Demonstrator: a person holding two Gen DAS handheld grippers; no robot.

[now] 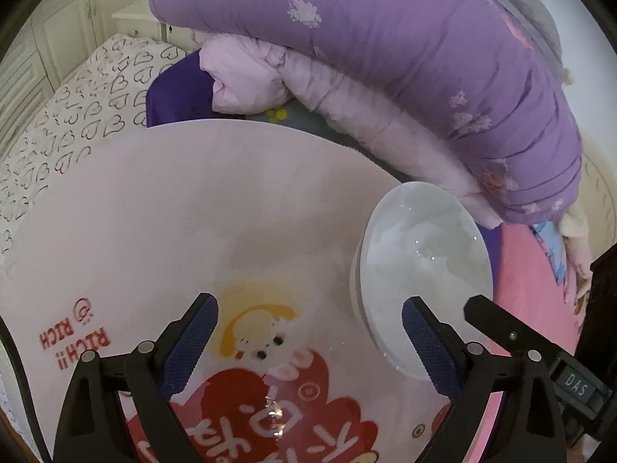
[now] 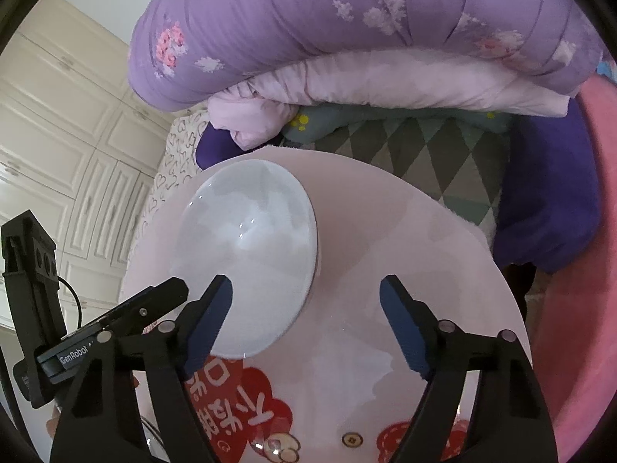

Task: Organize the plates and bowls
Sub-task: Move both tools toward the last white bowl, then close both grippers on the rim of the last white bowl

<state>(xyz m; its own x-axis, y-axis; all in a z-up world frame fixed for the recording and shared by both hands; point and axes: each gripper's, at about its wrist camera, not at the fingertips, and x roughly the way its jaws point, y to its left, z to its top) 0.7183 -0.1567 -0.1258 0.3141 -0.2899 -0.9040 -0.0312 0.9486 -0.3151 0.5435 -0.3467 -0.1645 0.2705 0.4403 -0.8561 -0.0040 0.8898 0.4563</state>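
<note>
- Bowl [image 1: 424, 270] sits alone on the pink counter [image 1: 154, 231]; no plates visible, so sorting seems barely begun.
- Left claw [image 1: 310, 341] and right claw [image 2: 306, 322] both hang spread, pinching nothing.

Bedroom setting. Cream panelled wardrobe doors [image 2: 58, 162] line the left side, with a white nightstand [image 1: 135, 19] beside them. A bed carries a white sheet printed with hearts [image 1: 77, 115]. A rolled purple floral quilt [image 2: 347, 19] lies on top of a pale pink one [image 2: 385, 77]. A grey diamond-patterned blanket [image 2: 424, 146] and a dark purple cloth [image 2: 547, 200] lie below. Pink bedding [image 2: 578, 308] occupies the right. Lighting is soft and even.
</note>
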